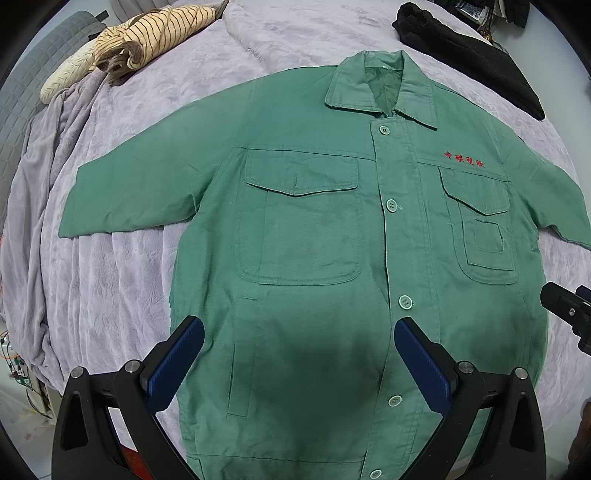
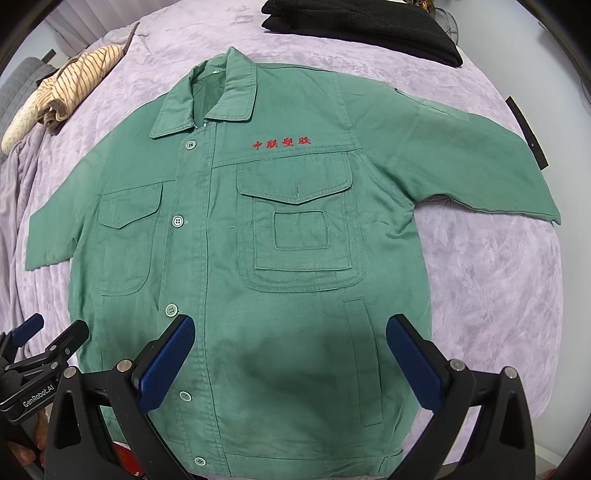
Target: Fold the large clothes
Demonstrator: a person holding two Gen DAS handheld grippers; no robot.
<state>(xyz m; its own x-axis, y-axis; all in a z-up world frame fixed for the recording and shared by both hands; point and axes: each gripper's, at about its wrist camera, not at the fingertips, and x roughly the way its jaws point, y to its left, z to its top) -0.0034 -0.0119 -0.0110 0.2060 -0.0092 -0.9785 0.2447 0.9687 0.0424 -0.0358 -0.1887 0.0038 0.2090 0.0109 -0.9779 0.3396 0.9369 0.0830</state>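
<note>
green jacket (image 1: 314, 240) lies flat under both wide-open, empty hand-held grippers; only right wrist shows its right cuff (image 2: 543, 206).

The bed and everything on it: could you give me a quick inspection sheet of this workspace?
Surface: bed under a lilac blanket, rumpled at its left edge.
Job's things: green jacket spread flat, front up, buttoned, sleeves out to both sides.
Clutter: striped cloth bundled at the far left; black garment folded at the far right.
Grippers: left gripper and right gripper open, over the jacket's lower part, holding nothing.
Cables: thin wires beside the bed's left edge.
Surroundings: grey quilted padding at the far left.
</note>
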